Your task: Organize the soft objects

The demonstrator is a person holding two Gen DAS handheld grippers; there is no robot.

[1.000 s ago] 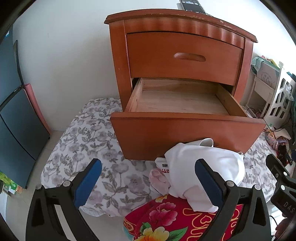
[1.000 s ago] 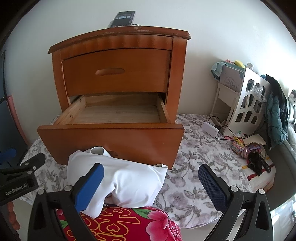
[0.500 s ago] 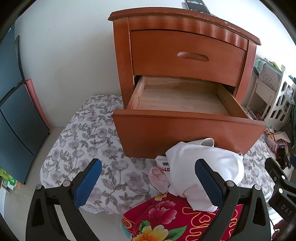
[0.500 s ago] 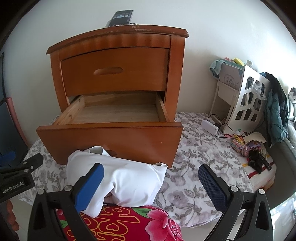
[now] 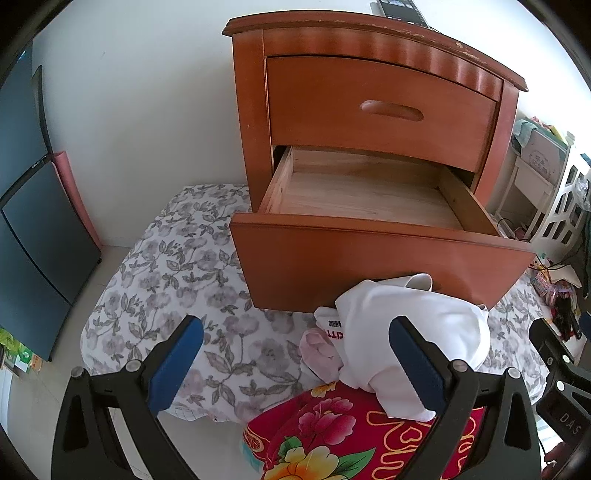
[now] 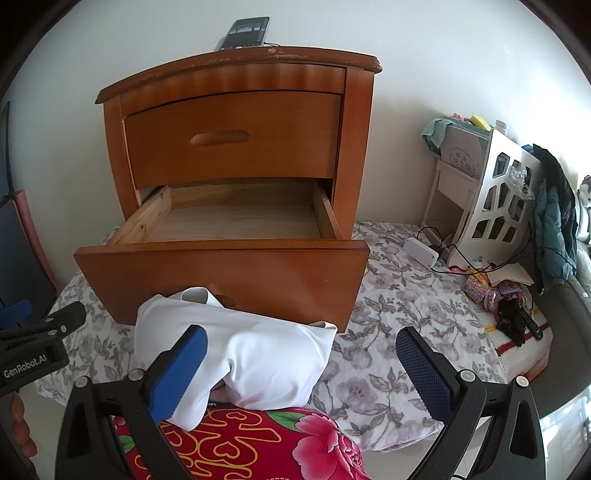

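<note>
A white garment (image 5: 413, 328) (image 6: 258, 362) lies crumpled in front of the wooden nightstand's open lower drawer (image 5: 369, 195) (image 6: 229, 218), which holds nothing. A pink cloth (image 5: 319, 354) and a white sock with red print (image 5: 330, 325) peek out beneath its left side. All rest partly on a red floral cushion (image 5: 332, 439) (image 6: 258, 443). My left gripper (image 5: 295, 362) is open, hovering before the pile with its right finger over the garment. My right gripper (image 6: 301, 373) is open too, its left finger over the garment's near edge.
A grey floral sheet (image 5: 166, 280) (image 6: 388, 332) covers the floor under the nightstand. A phone (image 6: 245, 33) leans on the nightstand top. At right stand a white cut-out rack (image 6: 498, 199), cables, a white box (image 6: 421, 251) and small toys (image 6: 509, 306). A dark panel (image 5: 26, 206) stands at left.
Both grippers stayed open and drifted only slightly; in the left wrist view the nightstand shifted a little to the right. The clothes have not moved.
</note>
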